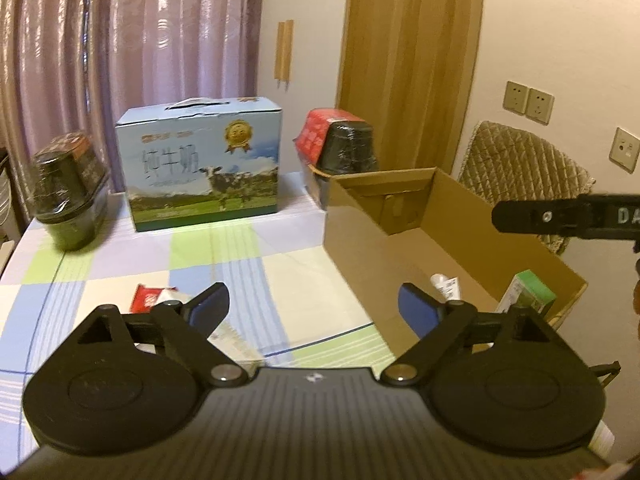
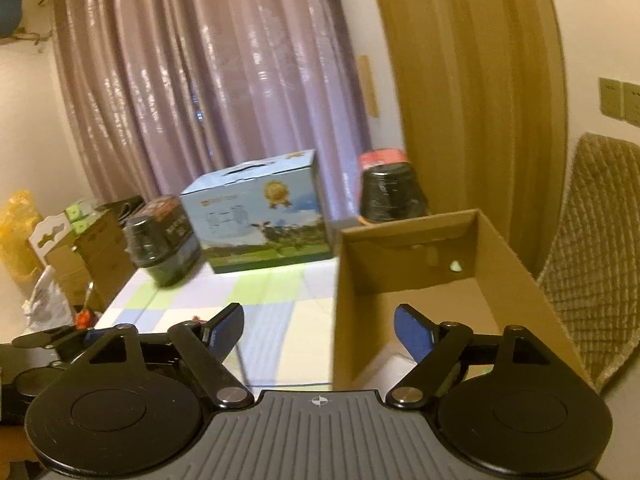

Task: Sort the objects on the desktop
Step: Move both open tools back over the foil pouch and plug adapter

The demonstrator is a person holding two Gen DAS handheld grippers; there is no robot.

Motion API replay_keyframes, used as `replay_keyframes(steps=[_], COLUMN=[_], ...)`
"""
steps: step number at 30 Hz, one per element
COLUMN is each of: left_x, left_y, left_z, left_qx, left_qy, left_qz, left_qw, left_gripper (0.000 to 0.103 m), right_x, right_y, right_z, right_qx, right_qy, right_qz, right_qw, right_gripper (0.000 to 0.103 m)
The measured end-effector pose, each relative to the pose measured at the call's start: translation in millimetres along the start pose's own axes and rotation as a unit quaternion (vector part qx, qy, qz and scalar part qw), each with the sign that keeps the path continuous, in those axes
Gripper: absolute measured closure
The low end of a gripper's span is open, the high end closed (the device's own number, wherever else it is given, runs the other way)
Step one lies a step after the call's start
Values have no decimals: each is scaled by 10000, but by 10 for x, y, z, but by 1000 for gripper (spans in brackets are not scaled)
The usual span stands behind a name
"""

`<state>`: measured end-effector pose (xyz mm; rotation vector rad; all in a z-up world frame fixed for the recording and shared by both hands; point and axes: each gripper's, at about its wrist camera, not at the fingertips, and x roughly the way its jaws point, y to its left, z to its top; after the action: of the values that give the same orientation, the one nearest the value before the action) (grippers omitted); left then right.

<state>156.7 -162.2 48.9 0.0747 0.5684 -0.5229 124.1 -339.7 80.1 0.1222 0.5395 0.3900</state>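
While both claws stand wide apart with nothing between their pads, the sorting looks part done. The left gripper (image 1: 314, 306) hangs over the checked tablecloth (image 1: 256, 264), with the open cardboard box (image 1: 360, 248) just to its right. Inside that box, ahead and right of the claw, lie a white tube (image 1: 446, 282) and a green carton (image 1: 530, 294). A red-and-white packet (image 1: 150, 300) lies on the cloth just left of the left finger, with what may be another flat pack under the claw; blur and the finger hide most of it.

The right gripper (image 2: 318, 332) straddles the near wall of the box (image 2: 404, 280), its right finger over the inside.

The risk from here: a low sweep by either claw could catch the box wall and shove it. A flat packet on soft cloth may also slide away from the closing pads, or the cloth may bunch up with it.
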Motion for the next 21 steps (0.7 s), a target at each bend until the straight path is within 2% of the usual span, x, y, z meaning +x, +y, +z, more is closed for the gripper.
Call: replay_keyframes(steps=[11,17,21], left_x=[-281,-414,-508], left_y=[531,937,1111], left_z=[-79,-222,-292], left_qx=[-205,-421,-384], left_qy=[83,242,254], left_qz=[495,790,998], left_qw=[9985,9957,9939], left_gripper=[6,3,1], right_x=[75,160,249], right_y=[493,671,778], right_z=[-27,-136,-251], right_qx=[-233,-378,-326], right_qy=[71,197,323], right_qz=[381,525,604], right_qw=[9990,9977,9971], right_gripper=[6,4,3])
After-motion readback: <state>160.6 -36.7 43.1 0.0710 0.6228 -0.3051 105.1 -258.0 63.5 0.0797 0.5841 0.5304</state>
